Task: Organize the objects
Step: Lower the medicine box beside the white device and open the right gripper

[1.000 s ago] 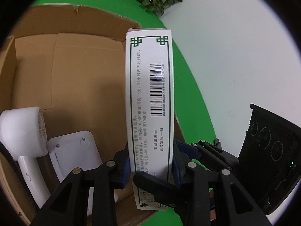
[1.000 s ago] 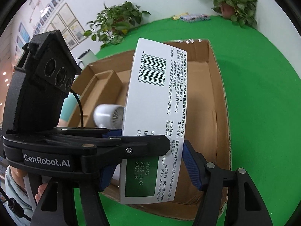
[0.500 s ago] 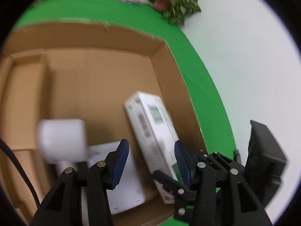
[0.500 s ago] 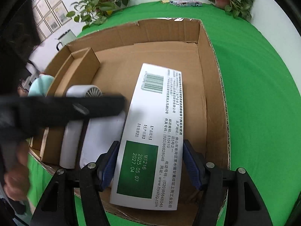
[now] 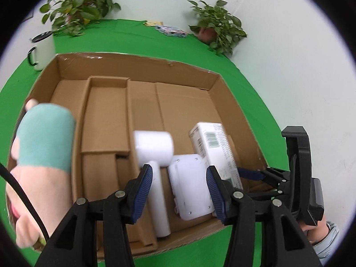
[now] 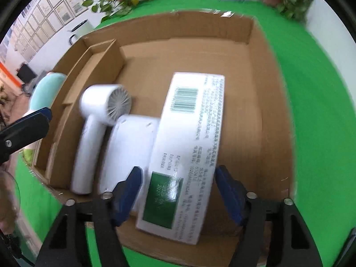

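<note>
Inside the cardboard box [image 6: 264, 120], on its floor toward the right side, lies the white medicine carton [image 6: 189, 151] with a barcode and a green panel. It lies flat, and its left edge rests partly over a white flat device [image 6: 129, 149]. Beside that device on the left is a white hair dryer [image 6: 98, 120], its round head pointing toward the far side of the box.

From the right wrist view, the right gripper [image 6: 178, 195] is spread wide; its blue pads stand on both sides of the near end of the carton, apart from it. This view also shows framed pictures on the wall and the vent grille on the dryer head.

From the left wrist view, the left gripper [image 5: 179, 191] is also spread and holds nothing; it hovers above the near edge of the box, over the dryer handle and the flat device. Only this view shows the cardboard dividers [image 5: 106, 115] in the left part of the box, a white mug [image 5: 43, 51] on the green worktop [image 5: 133, 37], two potted plants [image 5: 215, 24] at the wall, and the person's arm in a teal sleeve [image 5: 46, 135].
</note>
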`<state>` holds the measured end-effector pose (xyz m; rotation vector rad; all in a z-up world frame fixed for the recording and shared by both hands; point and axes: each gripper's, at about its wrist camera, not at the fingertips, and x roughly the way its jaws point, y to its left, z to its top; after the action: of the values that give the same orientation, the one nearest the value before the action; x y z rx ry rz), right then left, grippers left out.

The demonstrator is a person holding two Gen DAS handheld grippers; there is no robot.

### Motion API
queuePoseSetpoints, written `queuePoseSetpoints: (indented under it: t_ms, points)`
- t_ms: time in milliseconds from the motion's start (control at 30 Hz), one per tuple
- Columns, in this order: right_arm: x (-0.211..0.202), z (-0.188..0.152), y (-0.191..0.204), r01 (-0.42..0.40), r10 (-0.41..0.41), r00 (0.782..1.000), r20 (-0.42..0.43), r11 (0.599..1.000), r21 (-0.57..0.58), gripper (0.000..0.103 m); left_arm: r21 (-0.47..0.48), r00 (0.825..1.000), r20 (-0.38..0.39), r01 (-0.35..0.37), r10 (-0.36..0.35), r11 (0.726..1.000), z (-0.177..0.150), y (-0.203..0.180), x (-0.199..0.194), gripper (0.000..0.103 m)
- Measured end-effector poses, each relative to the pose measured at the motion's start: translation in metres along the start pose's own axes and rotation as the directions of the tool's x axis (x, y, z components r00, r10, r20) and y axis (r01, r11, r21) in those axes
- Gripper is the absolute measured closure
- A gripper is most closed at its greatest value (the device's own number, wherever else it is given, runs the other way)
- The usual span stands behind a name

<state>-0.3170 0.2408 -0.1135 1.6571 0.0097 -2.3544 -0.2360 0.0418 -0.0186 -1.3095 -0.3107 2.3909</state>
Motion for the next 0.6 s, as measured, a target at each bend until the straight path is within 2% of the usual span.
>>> queuePoseSetpoints:
  t_ms: [200, 300, 333, 367, 400, 467, 500, 533, 567, 600]
  points:
    - [0.000, -0.005, 0.001, 0.027, -0.027, 1.000, 0.010, 0.999, 0.021, 0.033, 0.022, 0.996, 0.069, -0.058, 0.056, 0.998, -0.013, 0.007, -0.012, 0.054]
    - [-0.019, -0.013, 0.002, 0.068, -0.071, 0.992, 0.100, 0.997, 0.033, 0.020, 0.071, 0.975, 0.170, -0.156, 0.142, 0.985, -0.028, 0.004, -0.028, 0.051]
    - [-0.029, -0.019, 0.006, 0.099, -0.104, 0.983, 0.152, 0.994, 0.036, 0.010, 0.092, 0.957, 0.230, -0.202, 0.177, 0.975, -0.037, 0.002, -0.037, 0.047]
    - [-0.040, -0.026, 0.011, 0.126, -0.132, 0.968, 0.212, 0.991, 0.041, 0.002, 0.102, 0.941, 0.273, -0.235, 0.200, 0.967, -0.043, 0.000, -0.042, 0.035]
    - [-0.050, -0.036, 0.016, 0.141, -0.149, 0.949, 0.276, 0.989, 0.048, 0.000, 0.106, 0.903, 0.353, -0.299, 0.245, 0.948, -0.055, -0.002, -0.051, 0.021]
    - [-0.066, -0.059, 0.029, 0.132, -0.149, 0.905, 0.399, 0.989, 0.070, 0.001, 0.094, 0.836, 0.458, -0.382, 0.301, 0.919, -0.071, -0.004, -0.059, 0.019]
    - [-0.071, -0.073, 0.037, 0.116, -0.142, 0.878, 0.457, 0.990, 0.083, 0.001, 0.088, 0.793, 0.508, -0.438, 0.338, 0.895, -0.082, -0.005, -0.061, 0.019]
    - [-0.074, -0.085, 0.045, 0.108, -0.136, 0.854, 0.503, 0.990, 0.086, 0.001, 0.080, 0.775, 0.520, -0.464, 0.360, 0.882, -0.088, -0.004, -0.060, 0.019]
    - [-0.075, -0.092, 0.052, 0.109, -0.138, 0.836, 0.531, 0.990, 0.085, 0.001, 0.071, 0.766, 0.522, -0.478, 0.376, 0.875, -0.092, -0.002, -0.058, 0.019]
    - [-0.074, -0.101, 0.062, 0.125, -0.150, 0.811, 0.566, 0.989, 0.082, 0.001, 0.063, 0.766, 0.514, -0.484, 0.387, 0.873, -0.096, 0.001, -0.055, 0.019]
